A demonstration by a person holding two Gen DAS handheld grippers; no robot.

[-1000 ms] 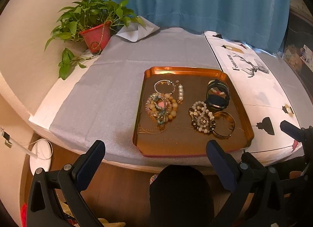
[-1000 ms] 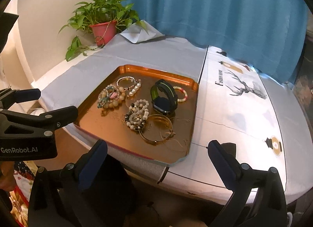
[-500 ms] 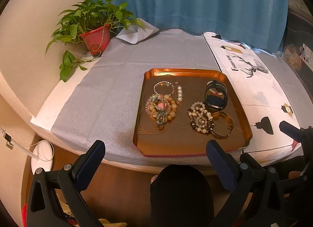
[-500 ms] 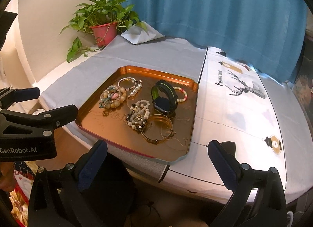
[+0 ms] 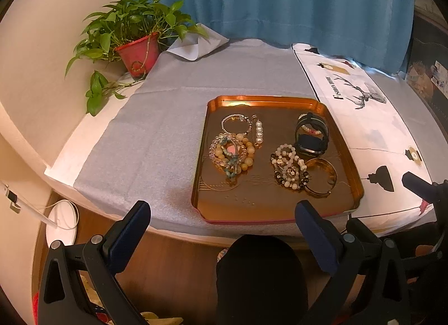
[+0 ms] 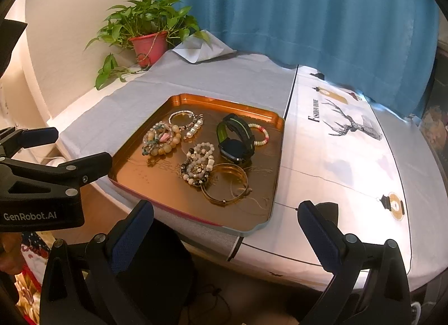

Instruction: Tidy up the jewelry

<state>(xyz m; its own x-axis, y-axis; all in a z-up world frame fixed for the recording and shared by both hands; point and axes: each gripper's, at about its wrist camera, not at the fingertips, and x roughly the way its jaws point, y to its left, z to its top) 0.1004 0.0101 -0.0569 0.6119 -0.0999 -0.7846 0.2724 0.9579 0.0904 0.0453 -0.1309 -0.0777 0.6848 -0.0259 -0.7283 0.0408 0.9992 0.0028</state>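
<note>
Both claws, left claw (image 5: 222,225) and right claw (image 6: 225,224), hang wide open and empty short of the copper tray (image 5: 275,214). We judge snagging likeliest: the beaded bracelets (image 5: 288,167) overlap the gold bangle (image 5: 322,178), so one pinch may drag both.

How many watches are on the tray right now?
1. The black smartwatch with a green-lined strap sits at the tray's far right, beside the pink-and-white bead bracelet. The bracelet piles could hide another.

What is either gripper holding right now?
Nothing. The left gripper and the right gripper are both open and empty, short of the tray; all the jewelry lies in it.
</note>
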